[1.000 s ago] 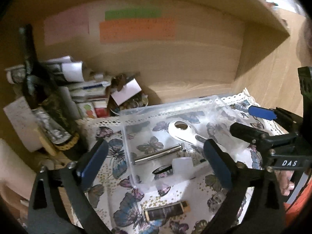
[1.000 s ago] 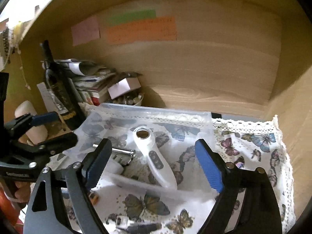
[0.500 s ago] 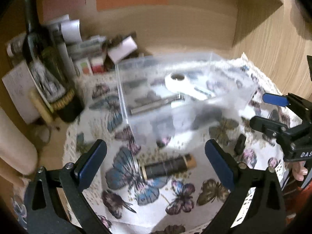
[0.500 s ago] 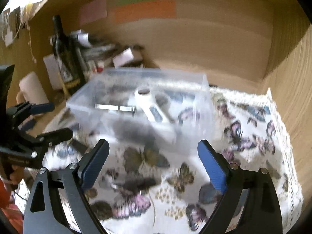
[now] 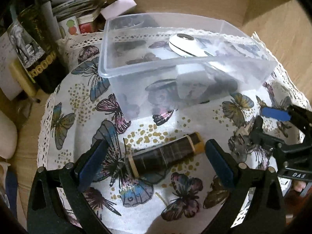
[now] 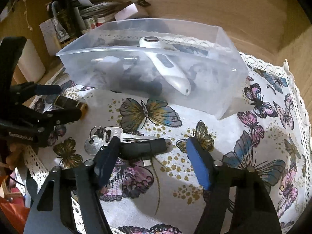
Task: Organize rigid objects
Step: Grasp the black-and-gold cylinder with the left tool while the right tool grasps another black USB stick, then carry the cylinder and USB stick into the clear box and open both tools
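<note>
Both grippers now sit much lower over the butterfly cloth (image 5: 78,105) than a second ago, when each camera looked across the clear plastic bin (image 5: 120,74) toward the wooden back wall; that wall has almost left both views.

The left gripper (image 5: 155,156) has its jaws spread wide, and the dark thread spool (image 5: 165,154) lies on the cloth between the blue pads (image 5: 91,159), touching neither as far as can be seen. A second ago the spool lay small at 6 o'clock in the left view; now it fills the gap between the fingers. The bin stands at 12 o'clock from the spool, with the white handheld device (image 5: 185,44) inside it.

The right gripper (image 6: 152,154) is also wide open and holds nothing. A black USB stick (image 6: 144,148) with a bunch of keys (image 6: 115,134) and a round metal tag (image 6: 93,146) lies at its left pad, at about 9 o'clock from the jaw gap; whether the pad touches the stick cannot be told. Earlier these sat barely visible at the lower edge. In the right view the left gripper (image 6: 64,101) appears at 9 o'clock, straddling the spool (image 6: 68,103).

A dark wine bottle (image 5: 33,44) stands at 10 o'clock among stacked papers (image 5: 78,2).
</note>
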Demonstrator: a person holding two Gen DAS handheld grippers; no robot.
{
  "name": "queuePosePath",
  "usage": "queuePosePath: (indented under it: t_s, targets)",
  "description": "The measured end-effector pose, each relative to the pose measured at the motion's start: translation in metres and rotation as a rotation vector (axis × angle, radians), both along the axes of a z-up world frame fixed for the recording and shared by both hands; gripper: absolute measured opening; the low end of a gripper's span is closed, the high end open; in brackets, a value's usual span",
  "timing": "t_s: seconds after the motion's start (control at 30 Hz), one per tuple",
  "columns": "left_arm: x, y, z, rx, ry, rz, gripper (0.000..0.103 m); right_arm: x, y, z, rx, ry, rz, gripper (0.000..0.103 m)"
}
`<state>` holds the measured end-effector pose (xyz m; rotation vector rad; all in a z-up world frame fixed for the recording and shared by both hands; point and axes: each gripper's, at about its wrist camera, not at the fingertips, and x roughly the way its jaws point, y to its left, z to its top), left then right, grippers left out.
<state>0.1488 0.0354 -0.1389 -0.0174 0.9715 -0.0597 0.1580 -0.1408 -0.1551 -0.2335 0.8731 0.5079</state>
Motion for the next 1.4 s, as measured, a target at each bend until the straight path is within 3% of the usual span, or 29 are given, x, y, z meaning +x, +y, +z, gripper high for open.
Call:
queuePosePath:
  t_s: [0.07,0.1,0.17,0.33,0.4,0.7,0.97,1.03,1.4]
  targets:
    - [0.0,0.001,0.0,-0.01,-0.01,-0.003,0.095,-0.003,0.001,0.0,-0.002,-0.009,0.011,0.05]
    - [0.0,0.001,0.0,-0.017,-0.009,-0.01,0.086,-0.004,0.001,0.0,-0.004,-0.011,0.015,0.042]
    - [-0.001,0.0,0.001,-0.022,-0.012,-0.021,0.076,-0.005,0.0,-0.001,-0.005,-0.016,0.009,0.042]
    - [-0.009,-0.008,0.002,0.025,-0.032,-0.053,0.033,-0.004,-0.002,0.002,0.007,-0.024,-0.015,0.042]
    - [-0.009,-0.008,0.003,0.015,-0.032,-0.063,0.024,-0.003,-0.006,0.005,0.026,-0.027,-0.028,0.042]
    - [-0.02,-0.007,0.013,0.006,-0.071,-0.075,0.023,-0.005,-0.022,0.03,0.086,-0.092,-0.078,0.042]
    - [-0.036,-0.003,0.061,-0.014,-0.222,-0.06,0.021,-0.007,-0.028,0.06,0.124,-0.19,-0.098,0.042]
    - [-0.038,-0.004,0.073,-0.011,-0.26,-0.06,0.01,-0.005,-0.029,0.068,0.145,-0.203,-0.101,0.042]
    - [-0.03,-0.002,0.122,-0.03,-0.405,-0.036,0.01,0.008,-0.021,0.105,0.236,-0.287,-0.107,0.042]
